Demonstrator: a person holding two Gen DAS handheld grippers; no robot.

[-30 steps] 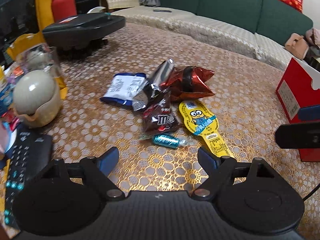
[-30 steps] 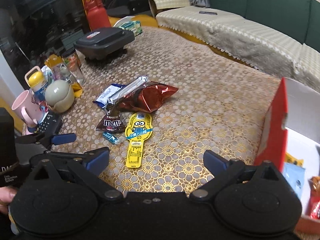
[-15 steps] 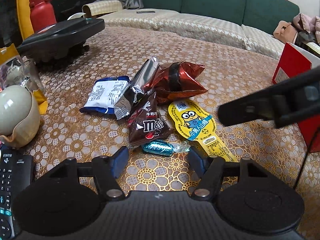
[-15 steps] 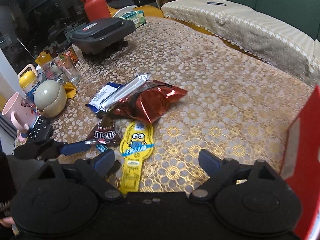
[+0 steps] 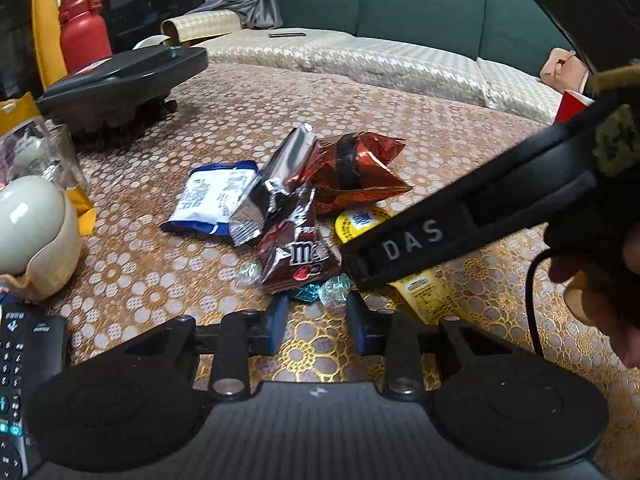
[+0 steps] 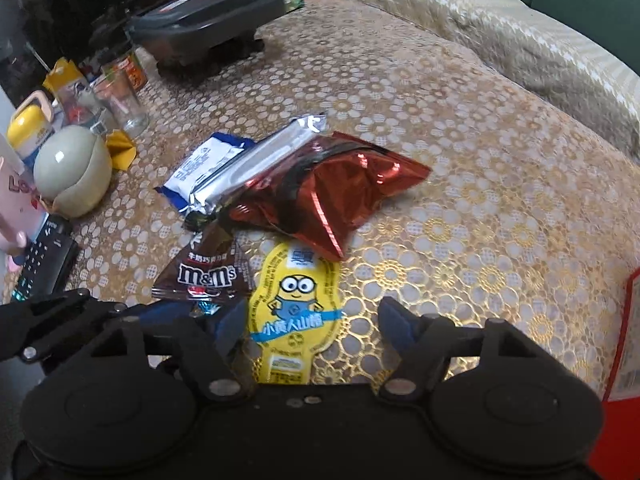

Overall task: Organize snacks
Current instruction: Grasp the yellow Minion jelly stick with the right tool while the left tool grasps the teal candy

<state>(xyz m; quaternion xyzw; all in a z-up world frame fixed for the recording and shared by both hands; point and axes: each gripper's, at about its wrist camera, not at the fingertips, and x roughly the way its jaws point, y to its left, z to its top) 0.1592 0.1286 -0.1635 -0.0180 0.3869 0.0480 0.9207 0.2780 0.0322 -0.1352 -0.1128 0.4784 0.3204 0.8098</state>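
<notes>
Left wrist view: left gripper (image 5: 318, 314) jaws have just been closing, narrow, around the teal foil-wrapped candy (image 5: 316, 290); contact unclear.
Right gripper (image 6: 312, 326): jaws closing, half open, straddling the yellow cartoon-printed snack pack (image 6: 294, 300), not yet pinching.
Advice: centre each before squeezing.

a home, a living room by the look of it. a dark green sofa (image 5: 420, 4) with a pale houndstooth seat cover (image 5: 360, 60) curves round the far edge of a table (image 5: 248, 120) spread with a gold floral lace cloth. along the table's left edge stands household clutter: a red water bottle (image 5: 84, 40), a black lidded appliance (image 5: 120, 76), a drinking glass (image 6: 124, 104), a pink mug (image 6: 16, 200), a tv remote (image 5: 24, 360). snack packets (image 6: 312, 188) lie loose mid-table, and a red carton (image 6: 624, 360) stands at the right edge.
</notes>
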